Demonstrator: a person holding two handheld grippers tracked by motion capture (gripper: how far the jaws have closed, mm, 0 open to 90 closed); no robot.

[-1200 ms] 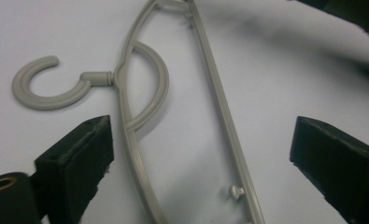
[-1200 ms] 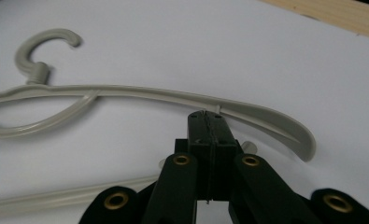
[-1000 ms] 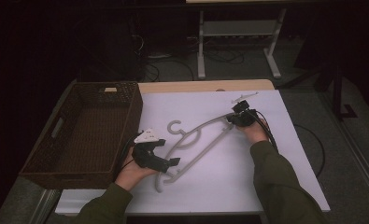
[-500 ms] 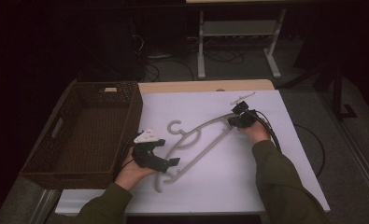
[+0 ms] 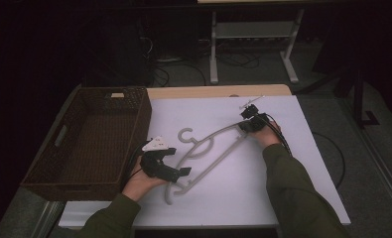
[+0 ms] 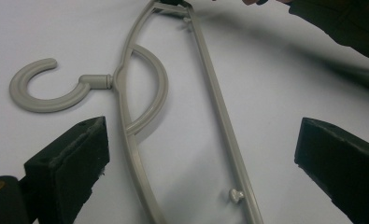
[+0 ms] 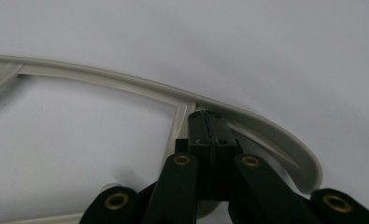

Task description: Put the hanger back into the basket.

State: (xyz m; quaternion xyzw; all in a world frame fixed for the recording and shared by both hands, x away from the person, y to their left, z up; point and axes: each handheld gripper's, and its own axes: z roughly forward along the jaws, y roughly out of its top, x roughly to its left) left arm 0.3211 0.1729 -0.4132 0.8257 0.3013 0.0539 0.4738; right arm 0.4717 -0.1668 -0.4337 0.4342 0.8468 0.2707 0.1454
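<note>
High view: the white table [image 5: 283,198] has bare surface on all sides of the grey hanger [image 5: 208,148], with the wicker basket [image 5: 92,141] standing along its left edge and a strip of wooden rim at the far side. The hanger lies flat near the middle, its long axis running diagonally from near-left to far-right, and its hook curls toward the far-left, just short of the basket's corner. The right gripper [image 5: 245,126] sits at the hanger's far-right end, well inside the table's right edge; in the right gripper view its jaws are pressed together, pinching the thin web at the hanger's [image 7: 247,116] curved shoulder. The left gripper [image 5: 176,171] rests at the near-left end, just beside the basket. In the left gripper view its jaws stand wide apart and released, with the hanger's [image 6: 135,154] arm and straight bar passing between them, neither pad touching it.
</note>
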